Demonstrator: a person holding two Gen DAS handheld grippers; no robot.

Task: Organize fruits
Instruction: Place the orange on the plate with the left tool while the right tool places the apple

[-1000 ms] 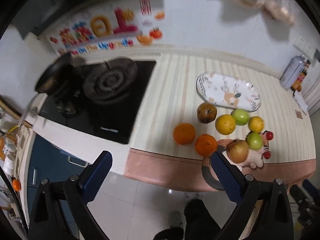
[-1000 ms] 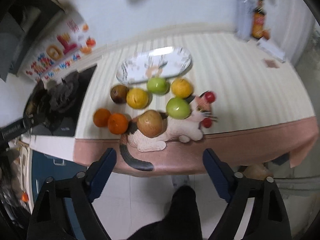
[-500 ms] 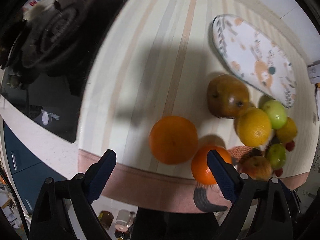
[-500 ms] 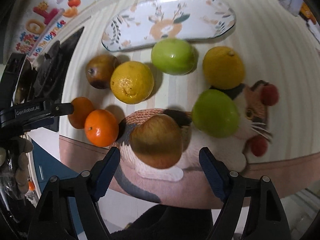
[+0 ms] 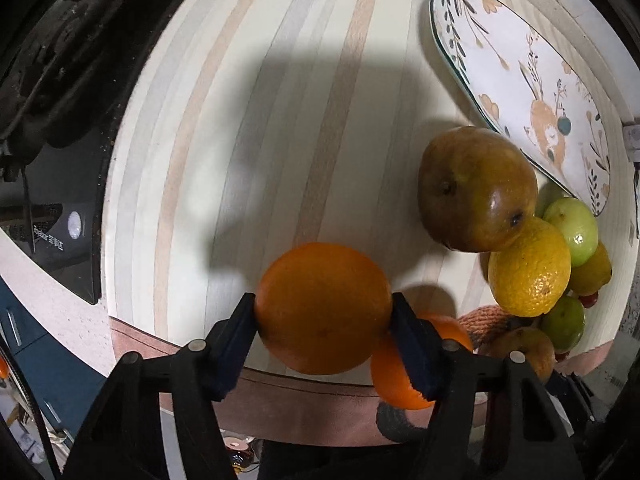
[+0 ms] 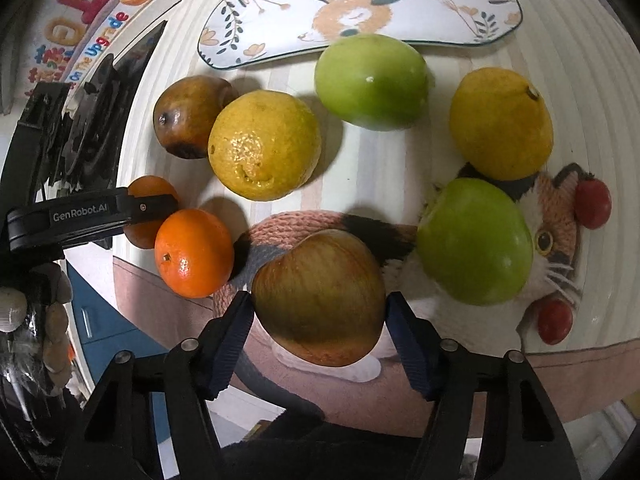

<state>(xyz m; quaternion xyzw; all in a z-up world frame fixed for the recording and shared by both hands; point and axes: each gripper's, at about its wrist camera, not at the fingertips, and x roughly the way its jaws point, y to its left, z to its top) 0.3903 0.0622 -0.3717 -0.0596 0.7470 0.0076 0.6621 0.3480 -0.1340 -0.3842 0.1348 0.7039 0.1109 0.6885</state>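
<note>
My left gripper (image 5: 323,334) is shut on an orange (image 5: 323,306) near the counter's front edge; the orange also shows in the right wrist view (image 6: 150,190), partly behind the left gripper's finger. My right gripper (image 6: 320,330) is shut on a red-yellow apple (image 6: 320,296) that lies on the cat-shaped mat (image 6: 556,240). A second orange (image 6: 194,252), a brown pear (image 6: 188,116), a yellow orange (image 6: 264,144), two green apples (image 6: 370,80) (image 6: 476,240) and a lemon (image 6: 500,122) lie around. The patterned plate (image 6: 280,12) sits behind them.
Two small red tomatoes (image 6: 592,204) (image 6: 554,320) lie on the cat mat's right side. A black stove (image 5: 48,80) is at the left of the striped counter (image 5: 280,100). The counter's front edge (image 5: 300,400) is right under both grippers.
Both grippers moved down and forward to the fruit. The left jaws closed onto the orange, the right jaws closed onto the red-yellow apple.
</note>
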